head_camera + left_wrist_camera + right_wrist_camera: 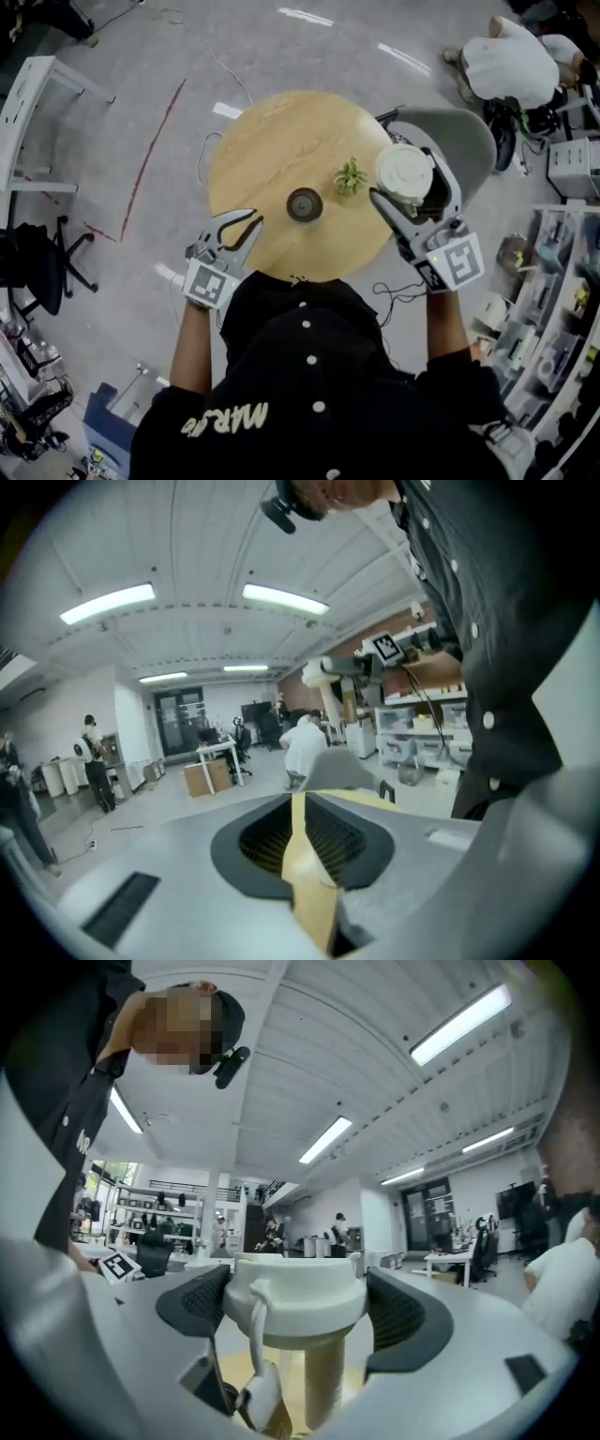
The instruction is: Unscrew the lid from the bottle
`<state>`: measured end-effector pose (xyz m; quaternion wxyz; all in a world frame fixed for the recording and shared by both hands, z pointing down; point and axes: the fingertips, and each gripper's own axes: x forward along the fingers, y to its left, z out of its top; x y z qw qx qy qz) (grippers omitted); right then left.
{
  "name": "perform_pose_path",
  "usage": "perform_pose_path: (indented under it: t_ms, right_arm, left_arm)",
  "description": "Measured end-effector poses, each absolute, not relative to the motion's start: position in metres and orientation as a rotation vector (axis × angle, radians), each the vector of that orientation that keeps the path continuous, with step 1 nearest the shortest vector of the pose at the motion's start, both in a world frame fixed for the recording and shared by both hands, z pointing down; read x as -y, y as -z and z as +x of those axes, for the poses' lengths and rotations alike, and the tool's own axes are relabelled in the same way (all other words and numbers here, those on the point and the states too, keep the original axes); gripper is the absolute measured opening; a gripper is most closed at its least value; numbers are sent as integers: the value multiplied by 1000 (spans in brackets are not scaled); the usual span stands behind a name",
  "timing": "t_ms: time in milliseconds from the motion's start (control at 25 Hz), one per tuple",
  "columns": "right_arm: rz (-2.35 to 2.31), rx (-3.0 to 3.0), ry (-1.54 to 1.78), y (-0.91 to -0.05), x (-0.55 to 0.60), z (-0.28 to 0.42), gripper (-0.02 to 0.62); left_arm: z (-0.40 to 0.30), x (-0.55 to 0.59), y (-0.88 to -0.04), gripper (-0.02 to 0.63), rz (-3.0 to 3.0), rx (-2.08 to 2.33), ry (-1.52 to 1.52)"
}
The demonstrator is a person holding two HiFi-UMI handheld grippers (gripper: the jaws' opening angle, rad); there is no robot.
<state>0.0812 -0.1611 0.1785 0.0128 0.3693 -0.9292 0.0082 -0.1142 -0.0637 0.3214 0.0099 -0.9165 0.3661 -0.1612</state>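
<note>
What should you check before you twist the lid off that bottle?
1. Grip: right claw squeezes the white lid, one pad on each side, with the bottle lifted: ok.
2. Lid in place: it sits on top of the bottle: ok.
3. Helper ready: left claw should be open to grab the bottle, but it is shut and empty: not ok.
4. Helper close: left claw is at the near edge of the table, well apart from the bottle: not ok.
5. How tight the lid is: cannot tell.
</note>
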Motion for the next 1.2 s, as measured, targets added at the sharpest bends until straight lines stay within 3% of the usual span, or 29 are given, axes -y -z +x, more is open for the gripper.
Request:
perform_pose_path:
  t_ms: [40, 160, 480, 1200]
  right_arm:
    - [1212, 2901, -14, -172, 162, 89, 460]
    - [1357, 2884, 15, -158, 158, 108, 460]
    - [1475, 2867, 27, -138, 127, 130, 459]
    - [1525, 2850, 22, -136, 113, 145, 459]
  left_arm:
    - [-115, 63, -305, 27, -2876, -1230, 451]
    - [-127, 61, -267, 5, -2861, -1492, 391]
    - [-177, 59, -176, 5, -2566, -1991, 149]
    - [-180, 48, -157, 4, -2437, -2054, 186]
